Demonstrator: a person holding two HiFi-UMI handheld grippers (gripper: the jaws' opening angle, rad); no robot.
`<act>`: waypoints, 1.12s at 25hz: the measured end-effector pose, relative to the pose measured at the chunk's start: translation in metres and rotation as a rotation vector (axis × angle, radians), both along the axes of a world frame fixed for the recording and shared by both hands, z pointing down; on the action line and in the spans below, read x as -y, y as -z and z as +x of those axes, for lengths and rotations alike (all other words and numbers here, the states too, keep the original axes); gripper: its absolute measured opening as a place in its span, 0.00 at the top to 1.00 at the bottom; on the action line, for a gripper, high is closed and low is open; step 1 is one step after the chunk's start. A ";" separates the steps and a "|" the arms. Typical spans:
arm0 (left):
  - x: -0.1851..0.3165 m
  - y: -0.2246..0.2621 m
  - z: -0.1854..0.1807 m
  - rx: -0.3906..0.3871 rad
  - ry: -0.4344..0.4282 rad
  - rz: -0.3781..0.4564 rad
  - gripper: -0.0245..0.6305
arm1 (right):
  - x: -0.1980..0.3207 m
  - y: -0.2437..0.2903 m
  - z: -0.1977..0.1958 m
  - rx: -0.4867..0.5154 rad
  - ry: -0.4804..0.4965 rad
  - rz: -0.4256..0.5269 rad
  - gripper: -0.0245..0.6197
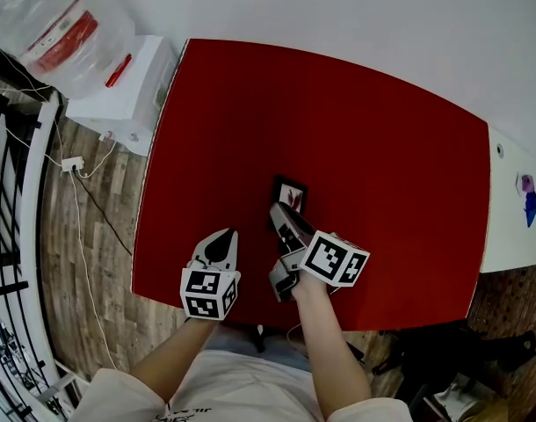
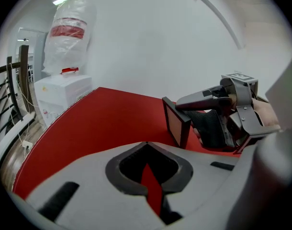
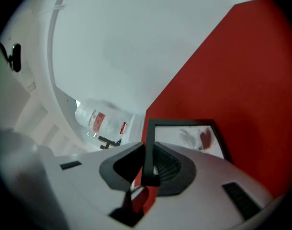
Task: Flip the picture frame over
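A small black picture frame (image 1: 289, 192) with a white print and a red mark stands tilted on edge over the red table (image 1: 356, 121). My right gripper (image 1: 282, 214) is shut on its near edge. In the right gripper view the frame's black border (image 3: 147, 143) runs between the jaws and the glass side (image 3: 189, 135) faces up and right. The left gripper view shows the frame (image 2: 177, 121) edge-on with the right gripper (image 2: 208, 99) clamped on it. My left gripper (image 1: 220, 243) hovers near the table's front edge, left of the frame, with its fingers together and nothing between them (image 2: 147, 145).
A white box (image 1: 132, 86) with a filled plastic bag (image 1: 61, 25) on it stands off the table's far left corner. A black railing (image 1: 13, 192) and cables (image 1: 75, 163) lie left on the wood floor. A white surface (image 1: 514, 209) adjoins the right edge.
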State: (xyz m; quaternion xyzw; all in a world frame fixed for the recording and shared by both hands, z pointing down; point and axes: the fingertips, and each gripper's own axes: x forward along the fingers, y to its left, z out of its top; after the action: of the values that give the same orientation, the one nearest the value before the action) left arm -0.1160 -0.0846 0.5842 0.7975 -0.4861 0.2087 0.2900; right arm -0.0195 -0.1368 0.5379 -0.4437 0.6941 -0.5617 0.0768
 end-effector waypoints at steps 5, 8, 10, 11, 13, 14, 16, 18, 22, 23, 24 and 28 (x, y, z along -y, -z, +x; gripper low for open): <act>-0.001 0.002 0.010 -0.003 -0.013 0.009 0.95 | -0.002 0.011 0.000 0.187 -0.019 0.028 0.86; -0.002 0.004 0.014 -0.005 -0.018 0.011 0.95 | -0.003 0.014 0.002 0.238 -0.014 0.040 0.86; -0.003 0.005 0.018 -0.010 -0.024 0.013 0.95 | -0.004 0.013 0.004 0.251 -0.006 0.042 0.86; -0.004 0.005 0.020 -0.014 -0.028 0.015 0.95 | -0.005 0.012 0.005 0.259 -0.004 0.040 0.86; -0.005 0.006 0.026 -0.026 -0.044 0.019 0.95 | -0.005 0.014 0.007 0.272 0.011 0.054 0.86; -0.006 0.006 0.029 -0.033 -0.056 0.022 0.95 | -0.004 0.015 0.008 0.274 0.022 0.066 0.86; -0.007 0.007 0.037 -0.047 -0.090 0.029 0.95 | -0.003 0.016 0.010 0.278 0.035 0.077 0.86; -0.007 0.008 0.043 -0.060 -0.119 0.035 0.95 | -0.003 0.014 0.013 0.290 0.030 0.070 0.86; -0.009 0.009 0.054 -0.073 -0.155 0.046 0.95 | -0.007 0.011 0.022 0.344 0.017 0.063 0.86; -0.010 0.009 0.057 -0.074 -0.170 0.050 0.95 | -0.008 0.011 0.024 0.369 0.017 0.065 0.86; -0.011 0.008 0.060 -0.071 -0.187 0.055 0.95 | -0.008 0.011 0.026 0.395 0.020 0.069 0.86; -0.013 0.001 0.076 -0.056 -0.264 0.071 0.95 | -0.009 0.010 0.033 0.530 0.028 0.084 0.86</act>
State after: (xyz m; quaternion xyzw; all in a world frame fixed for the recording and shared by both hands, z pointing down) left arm -0.0402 -0.0713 0.5834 0.8699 -0.3756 0.2054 0.2449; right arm 0.0133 -0.1274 0.5275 -0.2678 0.6785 -0.6300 0.2665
